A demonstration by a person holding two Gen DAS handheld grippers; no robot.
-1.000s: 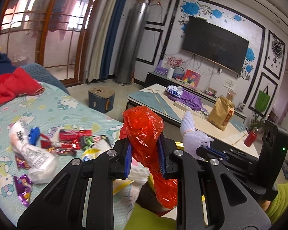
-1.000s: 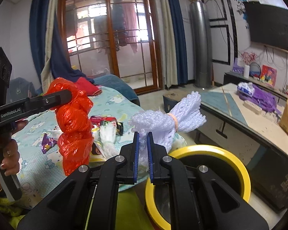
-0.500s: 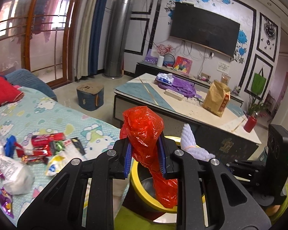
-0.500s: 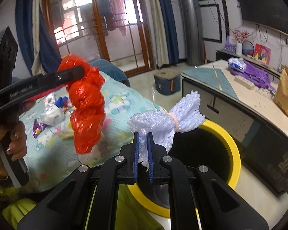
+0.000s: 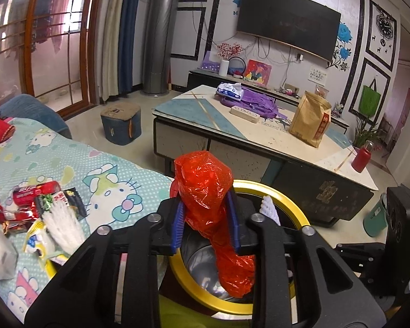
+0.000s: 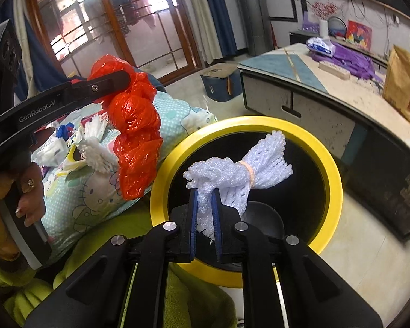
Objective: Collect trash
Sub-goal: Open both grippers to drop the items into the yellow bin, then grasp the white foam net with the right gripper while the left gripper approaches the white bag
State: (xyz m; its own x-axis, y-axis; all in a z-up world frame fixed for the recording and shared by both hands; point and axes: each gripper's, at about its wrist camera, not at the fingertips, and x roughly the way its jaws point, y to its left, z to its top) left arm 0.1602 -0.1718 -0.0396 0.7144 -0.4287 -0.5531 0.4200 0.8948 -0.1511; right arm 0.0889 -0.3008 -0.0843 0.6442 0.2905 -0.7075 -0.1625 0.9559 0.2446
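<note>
The white lettering "GenRobot.AI" runs along the black finger of the left gripper (image 6: 95, 86), seen in the right wrist view. The brown paper bag (image 6: 403, 83) on the table carries red print too blurred to read, as do the snack wrappers (image 5: 37, 201) on the bedspread.

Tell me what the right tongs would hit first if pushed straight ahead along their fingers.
Probably the dark inside of the yellow-rimmed bin: the right tongs, jaws opening around the white foam net, point down into its mouth. Depth is unclear.
</note>
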